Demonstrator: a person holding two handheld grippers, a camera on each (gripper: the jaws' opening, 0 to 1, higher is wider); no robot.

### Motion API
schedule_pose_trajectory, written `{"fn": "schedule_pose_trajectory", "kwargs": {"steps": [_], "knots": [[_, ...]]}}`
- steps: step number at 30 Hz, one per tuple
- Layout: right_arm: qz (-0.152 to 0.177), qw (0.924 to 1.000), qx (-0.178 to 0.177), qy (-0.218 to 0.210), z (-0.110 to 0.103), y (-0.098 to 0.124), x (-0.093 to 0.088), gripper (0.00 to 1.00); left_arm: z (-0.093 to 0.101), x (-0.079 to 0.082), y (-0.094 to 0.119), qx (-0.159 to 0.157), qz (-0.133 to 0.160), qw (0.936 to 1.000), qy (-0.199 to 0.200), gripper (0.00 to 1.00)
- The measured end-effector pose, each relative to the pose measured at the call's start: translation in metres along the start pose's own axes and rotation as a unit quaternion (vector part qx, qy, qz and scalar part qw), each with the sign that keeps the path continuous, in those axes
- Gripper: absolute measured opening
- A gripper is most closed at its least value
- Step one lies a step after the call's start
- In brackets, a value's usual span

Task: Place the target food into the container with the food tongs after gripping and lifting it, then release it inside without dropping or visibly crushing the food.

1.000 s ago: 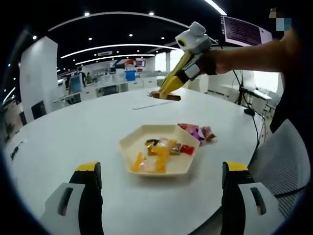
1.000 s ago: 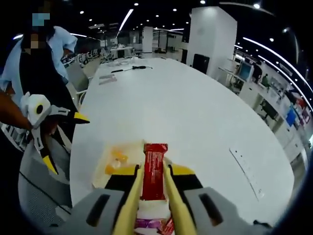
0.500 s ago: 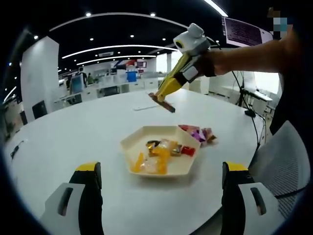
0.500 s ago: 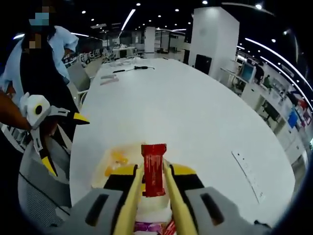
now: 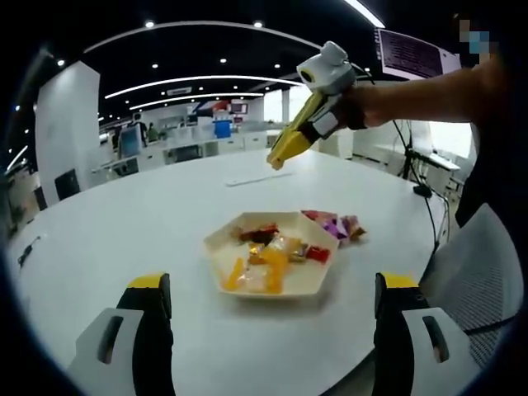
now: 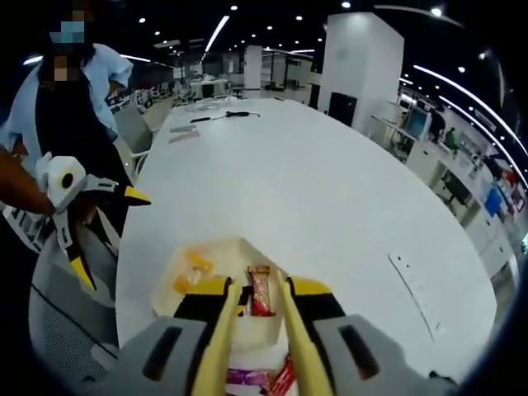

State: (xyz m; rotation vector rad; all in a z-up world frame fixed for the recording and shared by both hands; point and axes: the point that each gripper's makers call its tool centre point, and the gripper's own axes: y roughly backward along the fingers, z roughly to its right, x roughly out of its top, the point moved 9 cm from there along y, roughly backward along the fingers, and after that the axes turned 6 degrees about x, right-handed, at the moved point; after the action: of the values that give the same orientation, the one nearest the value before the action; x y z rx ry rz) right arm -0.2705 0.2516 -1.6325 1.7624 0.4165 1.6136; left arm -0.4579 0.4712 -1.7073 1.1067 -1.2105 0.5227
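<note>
Candy bar (image 6: 260, 290) in a red wrapper lies inside the cream hexagonal tray (image 5: 221, 266), near its far edge in the left gripper view, among orange, yellow and red wrapped sweets (image 5: 272, 256). The tray sits on the round white desk (image 5: 124, 223), and a small heap of pink and red wrapped sweets (image 5: 334, 223) lies on the desk just beside the tray's rim.

The right tool (image 5: 276, 161) hangs in the air above and beyond the tray, held by a person's hand (image 5: 355, 103); its yellow jaws are close together at the tips and grip nothing. In the right gripper view those jaws frame the bar from above without touching it.

The left tool (image 5: 268, 301) hovers over the near side of the desk, jaws spread wide and empty. In the right gripper view it appears at the desk's edge, beside a grey mesh chair (image 6: 62, 318).
</note>
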Motion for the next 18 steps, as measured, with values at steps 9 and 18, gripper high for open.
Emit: {"fn": "schedule_pose_trajectory", "kwargs": {"steps": [9,18], "knots": [[0.000,0.9998,-0.019,-0.011,0.009,0.022,-0.019,0.27,0.000,0.000,-0.001,-0.002,-0.001,1.0000,-0.001,1.00],[0.002,0.9988,-0.037,-0.032,0.014,0.039,-0.041,0.27,0.001,0.000,-0.001,-0.003,0.000,1.0000,0.000,1.00]]}}
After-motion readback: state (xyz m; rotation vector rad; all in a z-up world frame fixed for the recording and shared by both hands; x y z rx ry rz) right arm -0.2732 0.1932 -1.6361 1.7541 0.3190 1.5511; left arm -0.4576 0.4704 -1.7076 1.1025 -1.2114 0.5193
